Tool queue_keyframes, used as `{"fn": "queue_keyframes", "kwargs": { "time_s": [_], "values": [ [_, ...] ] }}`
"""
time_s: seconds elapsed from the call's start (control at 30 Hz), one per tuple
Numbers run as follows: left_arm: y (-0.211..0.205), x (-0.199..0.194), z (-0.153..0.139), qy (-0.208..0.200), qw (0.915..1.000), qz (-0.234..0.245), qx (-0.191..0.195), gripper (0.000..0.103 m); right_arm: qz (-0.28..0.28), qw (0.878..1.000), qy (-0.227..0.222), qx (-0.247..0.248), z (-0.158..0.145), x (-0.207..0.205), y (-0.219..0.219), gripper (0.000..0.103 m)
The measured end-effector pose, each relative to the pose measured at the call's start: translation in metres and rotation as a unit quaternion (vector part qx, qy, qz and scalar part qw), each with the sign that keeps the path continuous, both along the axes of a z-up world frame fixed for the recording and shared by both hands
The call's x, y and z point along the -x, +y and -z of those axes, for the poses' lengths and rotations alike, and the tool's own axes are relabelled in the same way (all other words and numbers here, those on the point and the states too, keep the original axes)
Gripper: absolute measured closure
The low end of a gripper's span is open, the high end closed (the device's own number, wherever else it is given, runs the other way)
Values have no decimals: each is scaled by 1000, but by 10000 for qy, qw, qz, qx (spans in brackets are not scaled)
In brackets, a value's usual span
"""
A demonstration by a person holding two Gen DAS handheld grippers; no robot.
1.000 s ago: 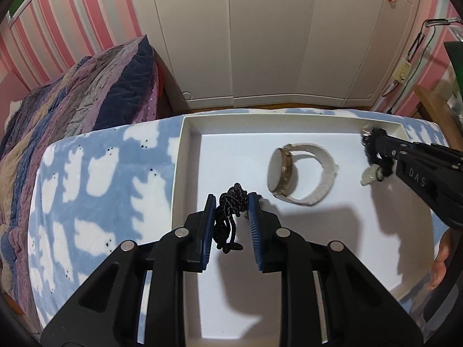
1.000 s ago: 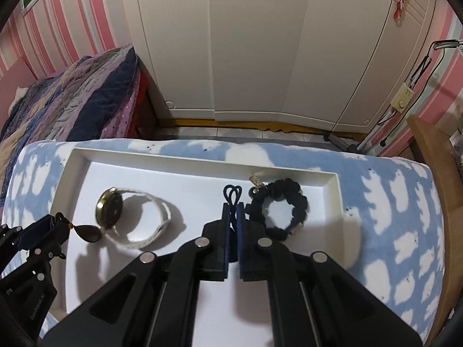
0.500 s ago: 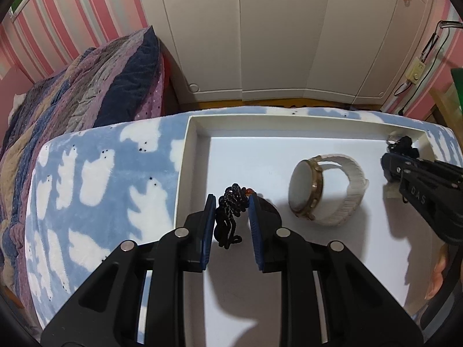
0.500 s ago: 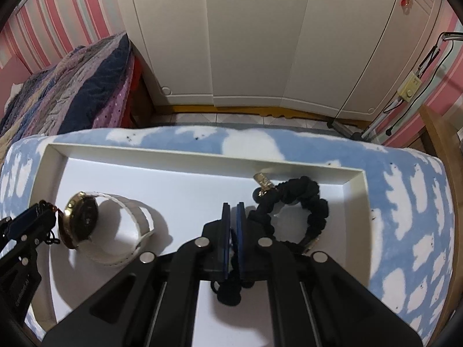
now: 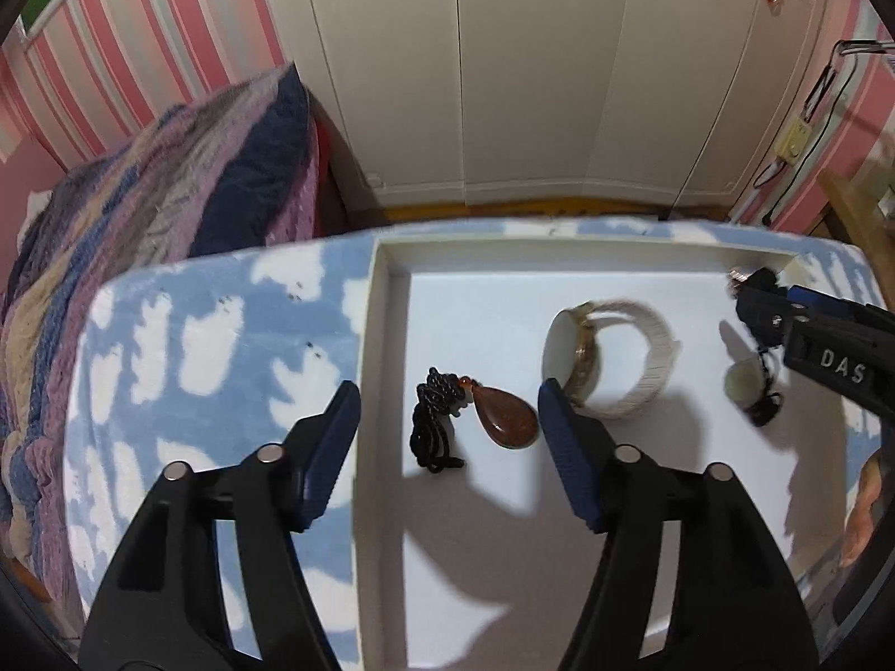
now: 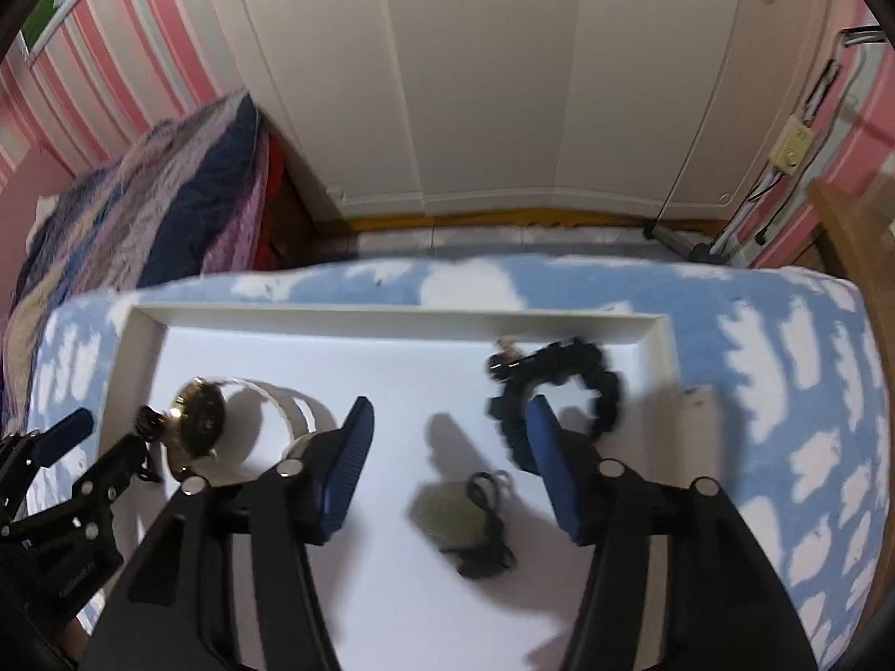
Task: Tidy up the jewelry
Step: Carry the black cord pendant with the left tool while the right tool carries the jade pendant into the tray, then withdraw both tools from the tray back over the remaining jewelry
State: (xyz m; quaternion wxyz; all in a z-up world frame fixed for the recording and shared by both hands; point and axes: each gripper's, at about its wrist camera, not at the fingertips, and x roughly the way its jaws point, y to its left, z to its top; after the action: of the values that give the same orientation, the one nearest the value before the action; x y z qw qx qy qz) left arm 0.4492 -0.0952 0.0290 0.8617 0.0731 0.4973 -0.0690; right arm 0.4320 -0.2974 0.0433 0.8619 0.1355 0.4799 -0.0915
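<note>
Both grippers are open and hold nothing, so the step in hand looks like the release of two pendants into the white tray (image 5: 386, 346).

The left gripper (image 5: 447, 419) has its fingers spread wide. Between them, flat on the tray floor, lies the brown teardrop pendant (image 5: 506, 419) with its black cord (image 5: 433, 425) bunched at its 9 o'clock side. The white-strap watch (image 5: 607, 360) rests at 2 o'clock from this pendant, very near the right finger.

The right gripper (image 6: 447, 447) is also released. Under it lies a pale round pendant (image 6: 447, 511) with a dark cord (image 6: 486, 537); this part is blurred, so its exact form is not sure. The black beaded bracelet (image 6: 565, 386) sits at 1 o'clock, near the tray's far right corner.

I judge that the next move is to lift both grippers straight up, so that the fingers do not catch the cords or push the watch, and then to look for any piece outside the tray on the cloud-print table (image 5: 184, 346).
</note>
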Motion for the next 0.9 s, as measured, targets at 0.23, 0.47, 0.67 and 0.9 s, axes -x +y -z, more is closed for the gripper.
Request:
{"fn": "queue_keyframes", "kwargs": {
  "time_s": [0.23,0.47,0.67,0.9],
  "values": [
    [11,44,-54,-377,9989,69,270,10,97,9979,-456,439,-56,62,-8,14],
    [39,108,-98,-653,9972,-21,375,3,130,9943,-513,930,-88,146,-9,7],
    [55,169,-95,-530,9977,-26,420,3,19,9960,-413,794,-88,209,-5,5],
    [52,235,-93,-572,9981,226,86,3,28,9903,-283,1362,-83,262,17,5]
  ]
}}
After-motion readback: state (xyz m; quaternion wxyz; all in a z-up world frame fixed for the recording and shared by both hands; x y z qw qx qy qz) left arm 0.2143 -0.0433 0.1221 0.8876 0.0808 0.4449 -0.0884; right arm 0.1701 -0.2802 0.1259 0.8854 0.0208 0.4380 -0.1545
